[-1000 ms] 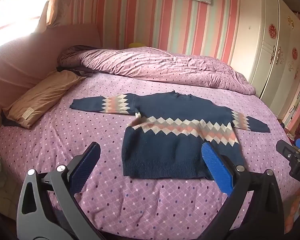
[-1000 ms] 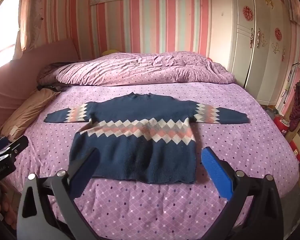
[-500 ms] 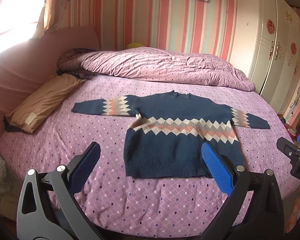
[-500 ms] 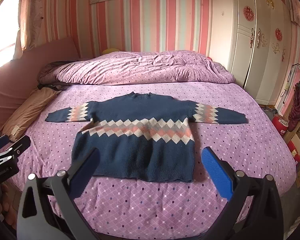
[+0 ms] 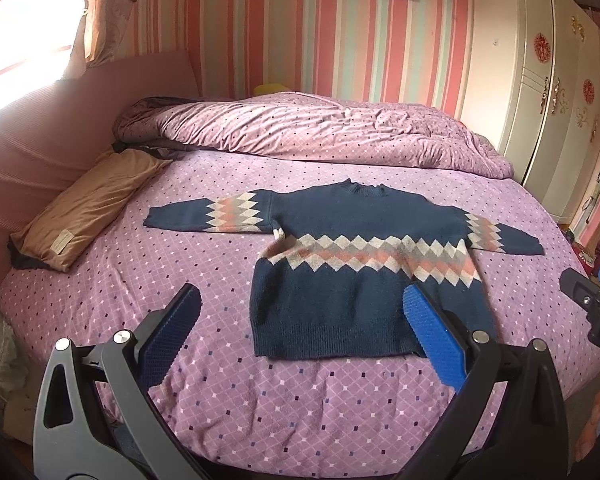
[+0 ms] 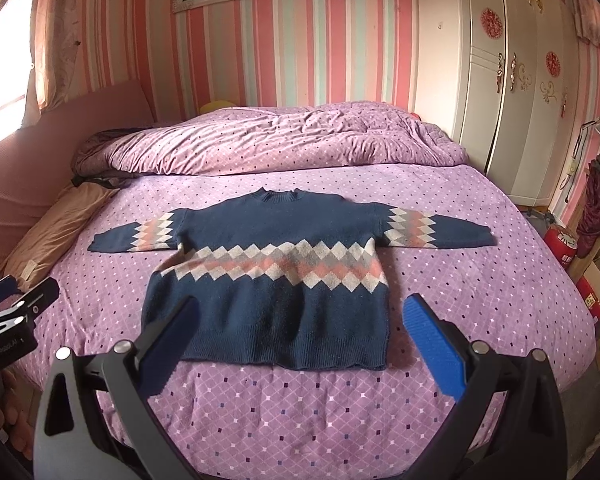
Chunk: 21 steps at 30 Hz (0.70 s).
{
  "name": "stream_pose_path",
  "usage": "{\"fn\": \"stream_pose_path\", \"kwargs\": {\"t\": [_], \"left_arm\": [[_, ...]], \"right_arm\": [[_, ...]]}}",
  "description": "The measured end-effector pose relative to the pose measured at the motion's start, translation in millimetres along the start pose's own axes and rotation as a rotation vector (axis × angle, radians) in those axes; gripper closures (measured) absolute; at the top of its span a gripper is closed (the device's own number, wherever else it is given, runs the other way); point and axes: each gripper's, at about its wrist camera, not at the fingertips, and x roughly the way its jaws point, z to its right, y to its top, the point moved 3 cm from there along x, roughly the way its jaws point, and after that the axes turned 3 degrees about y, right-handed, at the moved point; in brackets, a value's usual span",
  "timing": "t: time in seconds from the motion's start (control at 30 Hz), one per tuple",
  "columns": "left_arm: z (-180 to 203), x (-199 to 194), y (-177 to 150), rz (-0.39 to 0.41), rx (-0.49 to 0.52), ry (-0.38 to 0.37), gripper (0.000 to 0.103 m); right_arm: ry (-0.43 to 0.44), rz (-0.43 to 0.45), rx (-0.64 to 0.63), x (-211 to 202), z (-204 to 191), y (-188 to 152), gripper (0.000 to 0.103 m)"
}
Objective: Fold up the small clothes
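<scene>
From the left wrist we see the sweater (image 5: 364, 272) flat on the bed (image 5: 140, 280), sleeves out, left gripper (image 5: 300, 320) released and empty. Over on the right wrist (same sweater (image 6: 268, 280), hem nearest) our right gripper (image 6: 300, 328) hovers spread wide, touching nothing.

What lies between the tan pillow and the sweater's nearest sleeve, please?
Only bare purple bedspread separates the tan pillow from the sweater, clearest in the left wrist view.
</scene>
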Motion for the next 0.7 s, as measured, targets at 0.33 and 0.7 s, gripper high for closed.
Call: {"fn": "stream_pose_path", "kwargs": {"t": [0.33,0.7], "left_arm": [[10,1,1,-0.006,0.042,-0.011,0.003],[13,0,2,-0.001,0.047,0.002,0.003]], "right_arm": [[-0.014,0.011,-0.001,4,-3,1,0.002],[-0.013,0.004,0.000,9,-2,2,0.002]]}}
